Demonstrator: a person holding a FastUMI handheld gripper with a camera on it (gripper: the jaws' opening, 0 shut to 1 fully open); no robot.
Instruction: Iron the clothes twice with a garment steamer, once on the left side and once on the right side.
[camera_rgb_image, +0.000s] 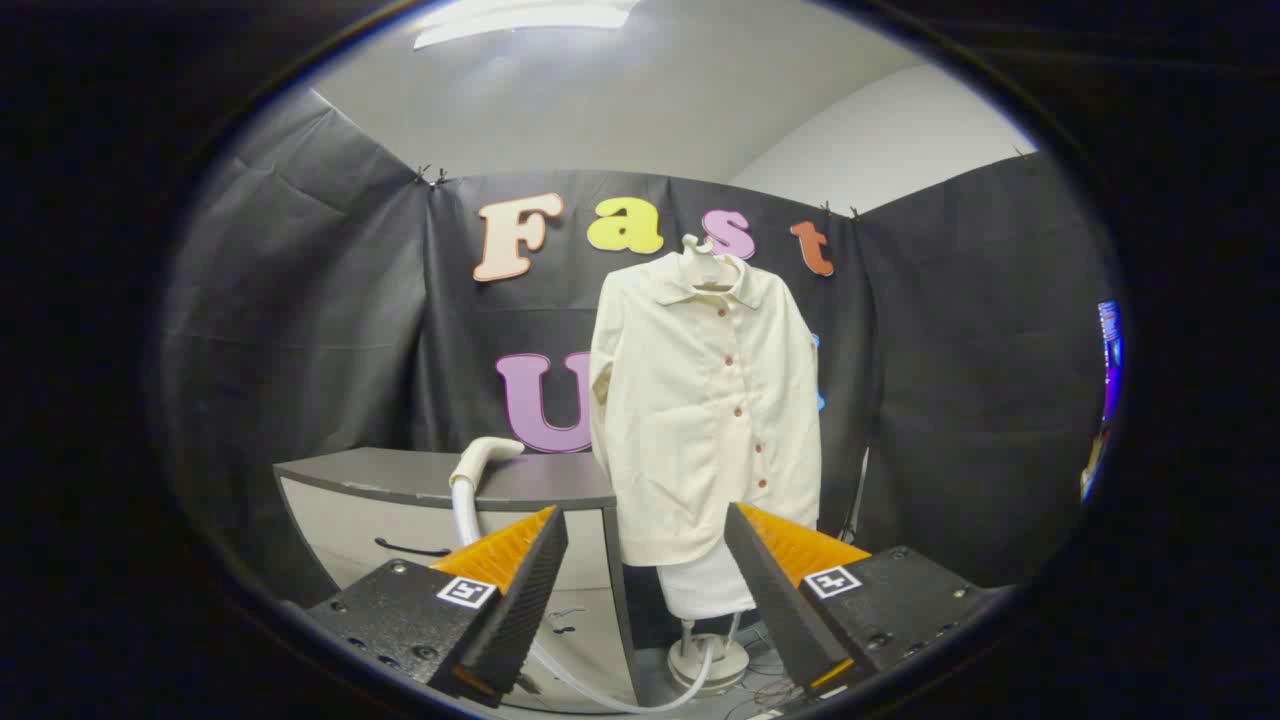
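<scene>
Your gripper (646, 590) is spread wide and empty. The shirt (705, 400) hangs beyond the fingers; the steamer head (485, 455) rests on the cabinet (400, 475), ahead to the left. Aim there first, closing squarely on the handle (its grip is hard to make out).

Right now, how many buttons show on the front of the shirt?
6 on the shirt, in a line from below the collar down the placket toward the hem, beyond the open claw. Others may be hidden by folds.
</scene>
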